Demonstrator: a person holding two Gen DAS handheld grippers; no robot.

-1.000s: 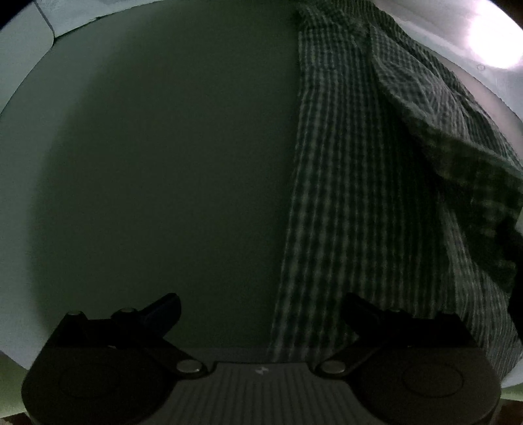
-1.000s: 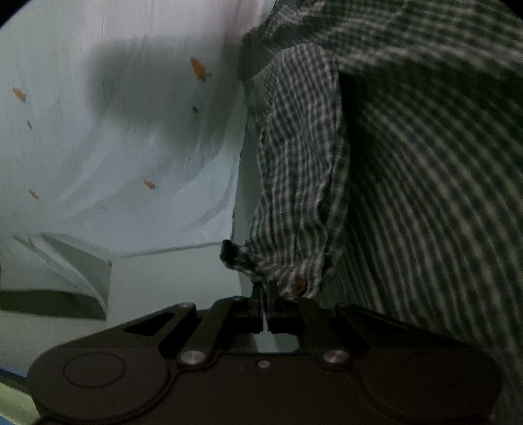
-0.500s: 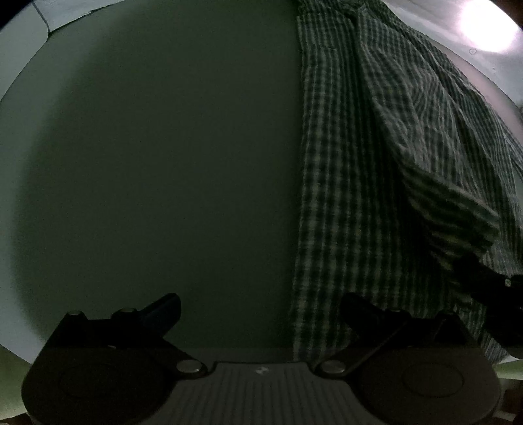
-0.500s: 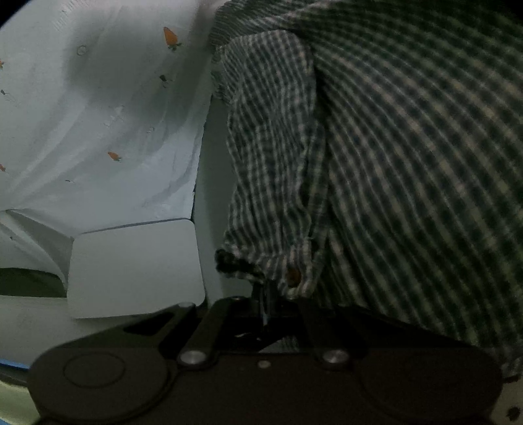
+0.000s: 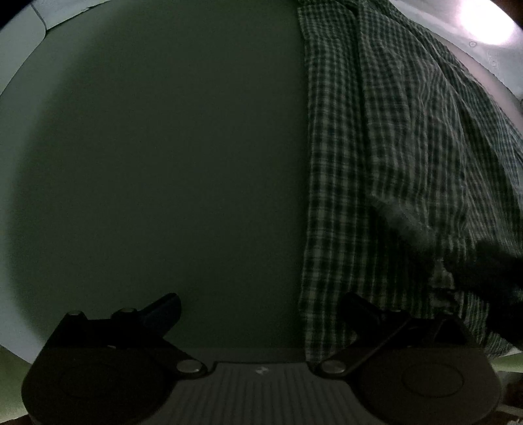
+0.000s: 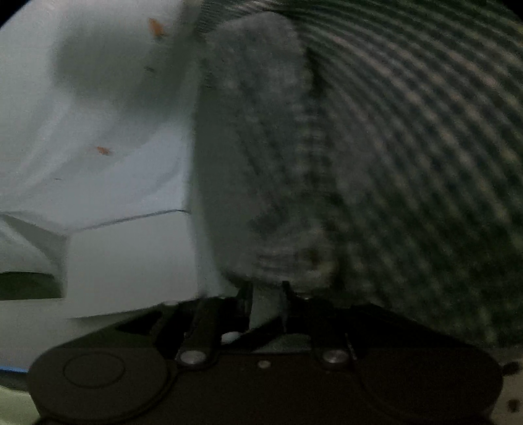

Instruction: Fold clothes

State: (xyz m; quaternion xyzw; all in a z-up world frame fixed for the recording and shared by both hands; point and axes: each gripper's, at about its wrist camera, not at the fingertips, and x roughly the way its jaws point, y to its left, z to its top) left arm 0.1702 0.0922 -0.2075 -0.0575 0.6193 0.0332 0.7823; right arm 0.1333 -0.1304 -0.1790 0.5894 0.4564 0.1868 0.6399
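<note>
Dim grey-green work surface (image 5: 163, 170) is filling most of the left wrist view, pale curved rim showing at its upper left edge. Bright light glare (image 5: 490, 19) is blowing out the top right corner there. In the right wrist view, a white sheet (image 6: 81, 114) with small orange carrot prints (image 6: 156, 26) is lying rumpled at left, blurred. A flat white panel (image 6: 130, 258) is sitting just below it.
</note>
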